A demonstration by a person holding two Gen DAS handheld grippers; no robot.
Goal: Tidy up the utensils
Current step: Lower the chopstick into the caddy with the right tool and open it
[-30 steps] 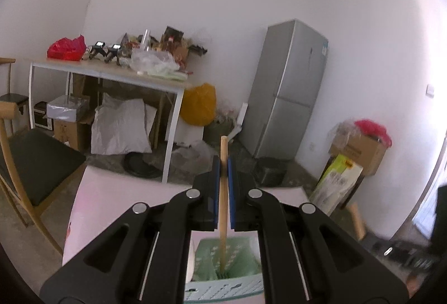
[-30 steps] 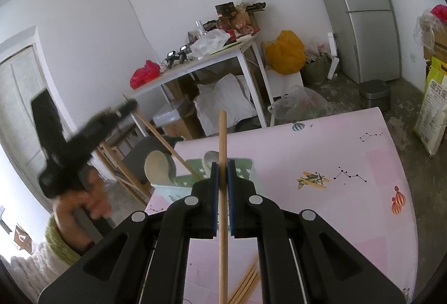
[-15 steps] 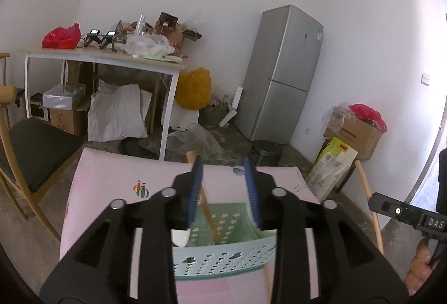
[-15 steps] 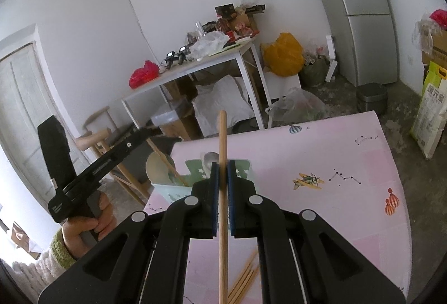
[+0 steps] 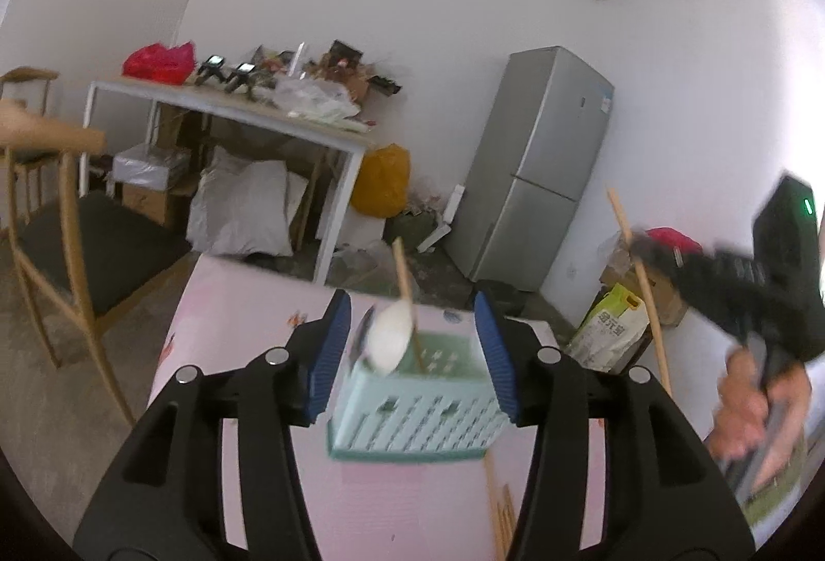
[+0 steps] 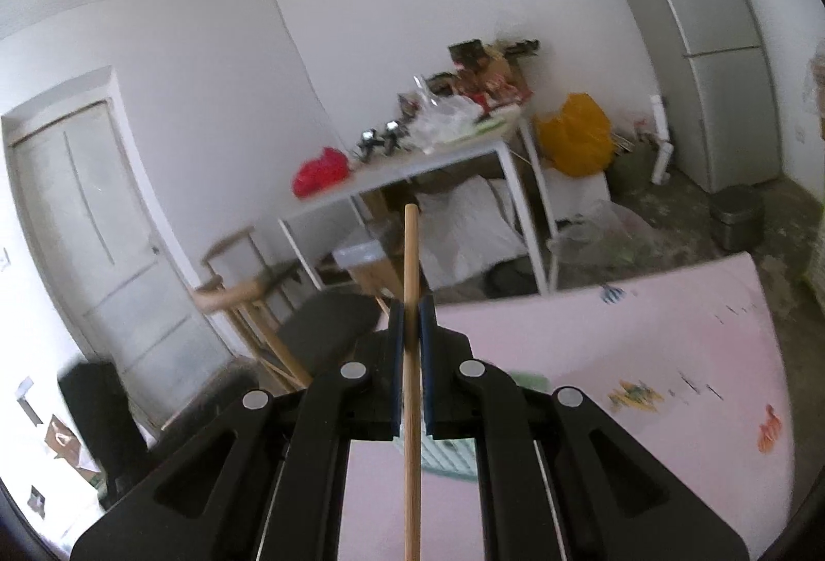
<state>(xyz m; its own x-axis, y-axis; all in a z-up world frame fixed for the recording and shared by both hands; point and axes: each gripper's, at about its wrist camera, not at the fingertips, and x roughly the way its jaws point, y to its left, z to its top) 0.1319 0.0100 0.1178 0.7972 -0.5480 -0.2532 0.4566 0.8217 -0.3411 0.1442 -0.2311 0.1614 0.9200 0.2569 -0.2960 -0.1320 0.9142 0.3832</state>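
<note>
Here, in the left wrist view, the left gripper (image 5: 415,357) has just been opening; its jaws stand spread, gripping nothing, framing the green basket (image 5: 412,416) on the pink mat (image 5: 227,318). In the right wrist view, the right gripper (image 6: 411,329) pinches an upright wooden stick (image 6: 411,262).

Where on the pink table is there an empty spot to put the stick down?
The pink table looks bare on the far side, between the cartoon prints and the back edge. The strip left of the green basket is also free. It is crowded at the basket, where a spoon and wooden handles stick up, and beside it, where loose sticks lie.
</note>
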